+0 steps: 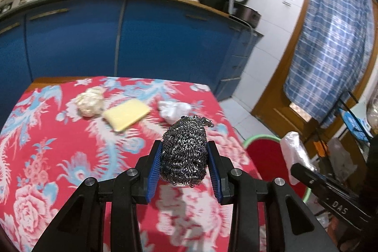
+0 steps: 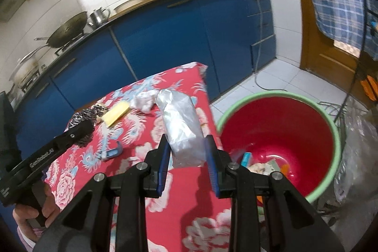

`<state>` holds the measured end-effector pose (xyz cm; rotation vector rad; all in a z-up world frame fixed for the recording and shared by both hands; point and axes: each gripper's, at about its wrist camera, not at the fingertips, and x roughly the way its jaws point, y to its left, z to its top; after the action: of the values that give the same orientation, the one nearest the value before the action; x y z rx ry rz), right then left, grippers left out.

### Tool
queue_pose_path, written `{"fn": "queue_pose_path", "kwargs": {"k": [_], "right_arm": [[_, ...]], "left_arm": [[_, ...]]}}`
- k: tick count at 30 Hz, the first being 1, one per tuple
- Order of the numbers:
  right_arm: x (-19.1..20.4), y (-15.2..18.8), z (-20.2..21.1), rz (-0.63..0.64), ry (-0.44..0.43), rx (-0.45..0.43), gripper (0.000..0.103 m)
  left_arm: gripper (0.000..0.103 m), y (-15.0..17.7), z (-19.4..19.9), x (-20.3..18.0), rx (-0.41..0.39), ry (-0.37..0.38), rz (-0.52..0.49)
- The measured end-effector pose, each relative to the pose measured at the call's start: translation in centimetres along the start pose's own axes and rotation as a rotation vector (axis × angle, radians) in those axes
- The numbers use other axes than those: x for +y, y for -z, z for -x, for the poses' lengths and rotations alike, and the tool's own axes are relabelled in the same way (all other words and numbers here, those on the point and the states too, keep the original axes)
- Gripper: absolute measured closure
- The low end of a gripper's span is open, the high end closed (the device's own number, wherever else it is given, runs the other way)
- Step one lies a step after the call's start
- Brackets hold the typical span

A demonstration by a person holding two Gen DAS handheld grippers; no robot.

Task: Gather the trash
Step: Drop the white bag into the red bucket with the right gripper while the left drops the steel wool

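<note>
Blue kitchen cabinets back a red floral desk. Left tool grips a steel scourer; right tool grips a plastic wrapper. Carry both fully over the red bucket before releasing.

white lettering "das" is read on the black body of the right gripper, seen at the lower right edge of the left wrist view. "genrobot.ai" is printed in white along the black body of the left gripper, seen at the left edge of the right wrist view; smaller white print lower on that body is too small to be read.
</note>
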<state>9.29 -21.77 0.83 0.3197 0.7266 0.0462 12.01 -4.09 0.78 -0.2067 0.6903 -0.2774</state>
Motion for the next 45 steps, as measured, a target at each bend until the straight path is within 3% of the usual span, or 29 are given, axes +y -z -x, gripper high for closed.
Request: {"fn": "queue_pose_path", "kwargs": {"k": [5, 24, 45], "right_arm": [[-2.4, 0.6, 0.4, -0.038, 0.037, 0.002, 0.070], [-10.0, 3.0, -1.2, -0.179, 0.165, 0.063, 0.069], [-14.7, 4.1, 0.5, -0.312, 0.180, 0.027, 0.062]], "left_arm": [[0.065, 0.4, -0.4, -2.3, 0.013, 0.045, -0.031], [0.065, 2.3, -3.6, -9.0, 0.098, 0.107, -0.165], [0.065, 4.6, -6.9, -14.4, 0.191, 0.148, -0.295]]}}
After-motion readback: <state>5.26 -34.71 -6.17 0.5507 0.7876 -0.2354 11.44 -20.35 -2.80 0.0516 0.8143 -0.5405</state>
